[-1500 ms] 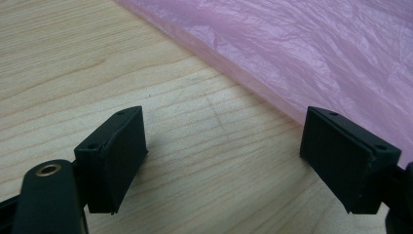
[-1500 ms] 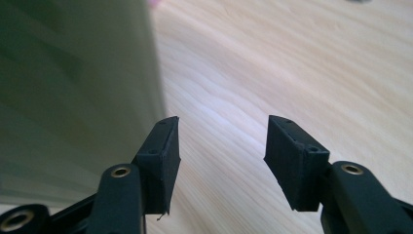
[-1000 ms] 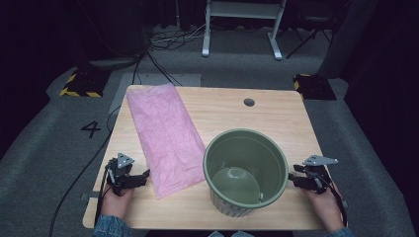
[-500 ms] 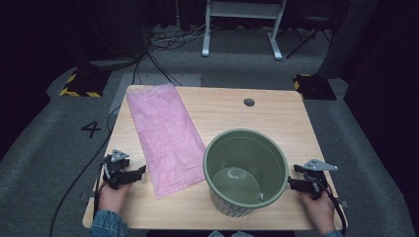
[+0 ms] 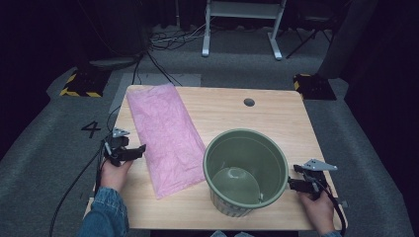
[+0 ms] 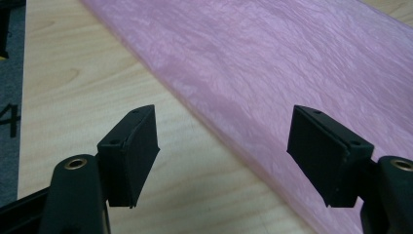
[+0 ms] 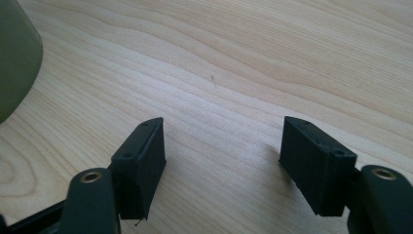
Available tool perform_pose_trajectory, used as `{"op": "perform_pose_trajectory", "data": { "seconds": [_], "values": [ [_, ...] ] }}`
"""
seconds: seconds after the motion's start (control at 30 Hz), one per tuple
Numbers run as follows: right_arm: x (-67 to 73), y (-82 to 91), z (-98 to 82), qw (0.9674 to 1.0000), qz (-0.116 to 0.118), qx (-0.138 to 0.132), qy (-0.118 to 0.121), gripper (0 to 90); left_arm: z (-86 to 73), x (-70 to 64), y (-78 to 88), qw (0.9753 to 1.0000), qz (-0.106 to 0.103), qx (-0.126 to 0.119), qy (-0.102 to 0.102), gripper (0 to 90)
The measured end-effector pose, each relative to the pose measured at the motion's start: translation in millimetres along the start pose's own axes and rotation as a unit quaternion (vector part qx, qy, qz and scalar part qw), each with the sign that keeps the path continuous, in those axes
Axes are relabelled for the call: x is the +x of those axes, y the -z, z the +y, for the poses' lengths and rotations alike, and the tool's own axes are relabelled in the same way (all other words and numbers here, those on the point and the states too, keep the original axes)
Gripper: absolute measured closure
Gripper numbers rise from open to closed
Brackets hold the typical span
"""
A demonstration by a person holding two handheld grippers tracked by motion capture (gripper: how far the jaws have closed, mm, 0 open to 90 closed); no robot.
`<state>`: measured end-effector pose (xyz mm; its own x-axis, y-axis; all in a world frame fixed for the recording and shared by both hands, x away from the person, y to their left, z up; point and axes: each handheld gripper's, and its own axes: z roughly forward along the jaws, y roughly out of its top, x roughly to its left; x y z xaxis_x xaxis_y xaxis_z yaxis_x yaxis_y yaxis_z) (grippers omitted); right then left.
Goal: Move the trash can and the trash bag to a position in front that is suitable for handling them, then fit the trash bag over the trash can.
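Observation:
A pink plastic bag [image 5: 165, 138] lies flat along the left half of the wooden table [image 5: 276, 118]. A green bucket [image 5: 245, 170] stands upright and empty near the front edge. My left gripper [image 5: 141, 150] hovers at the bag's left edge. In the left gripper view the left gripper [image 6: 226, 146] is open over the pink bag [image 6: 292, 73], nothing between the pads; its jaws have just been closing a little. My right gripper [image 5: 292, 185] sits just right of the bucket. There the right gripper [image 7: 224, 161] stands open over bare wood, its jaws having just been opening, the bucket [image 7: 14, 58] at upper left.
A round cable hole [image 5: 249, 102] sits in the table's far right part. Grey carpet with a painted "4" [image 5: 92, 129] surrounds the table. A white frame stand [image 5: 242, 24] and cables lie on the floor beyond.
My left hand has moved away from the person, farther up the bag's left edge. The right gripper has stayed by the bucket. Bag and bucket have not moved.

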<state>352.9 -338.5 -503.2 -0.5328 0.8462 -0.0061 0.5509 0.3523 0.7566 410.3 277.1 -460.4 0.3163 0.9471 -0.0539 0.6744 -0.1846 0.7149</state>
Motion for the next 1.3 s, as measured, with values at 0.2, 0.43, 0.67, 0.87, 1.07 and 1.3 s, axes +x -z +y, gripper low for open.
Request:
{"op": "perform_pose_trajectory", "data": {
  "seconds": [0.2, 0.43, 0.67, 0.87, 1.07, 1.3],
  "values": [
    [0.2, 0.0, 0.0, 1.0, 0.0, 0.0, -0.001, 33.2, 17.5, -2.0, -21.8, 0.9992, 0.016, 0.028, -0.023, 26.1],
    [0.5, -0.1, 0.1, 1.0, -0.001, 0.0, -0.002, 33.2, 31.9, 5.8, -43.2, 0.998, 0.028, 0.053, -0.022, 25.3],
    [0.5, -0.1, 0.1, 1.0, -0.001, 0.0, -0.002, 33.2, 38.2, 20.0, -57.9, 0.9963, 0.04, 0.076, 0.004, 23.3],
    [0.4, -0.1, 0.1, 1.0, -0.002, 0.0, -0.001, 33.2, 34.1, 14.5, -70.5, 0.9939, 0.031, 0.106, 0.004, 19.3],
    [0.5, -0.1, 0.1, 1.0, -0.001, 0.0, -0.002, 33.1, 35.7, 1.5, -70.8, 0.9918, 0.023, 0.125, 0.0, 16.5],
    [0.5, -0.1, 0.0, 1.0, -0.002, 0.0, -0.001, 33.2, 37.4, -16.2, -69.9, 0.9923, 0.003, 0.121, -0.026, 32.4]
  ]
}}
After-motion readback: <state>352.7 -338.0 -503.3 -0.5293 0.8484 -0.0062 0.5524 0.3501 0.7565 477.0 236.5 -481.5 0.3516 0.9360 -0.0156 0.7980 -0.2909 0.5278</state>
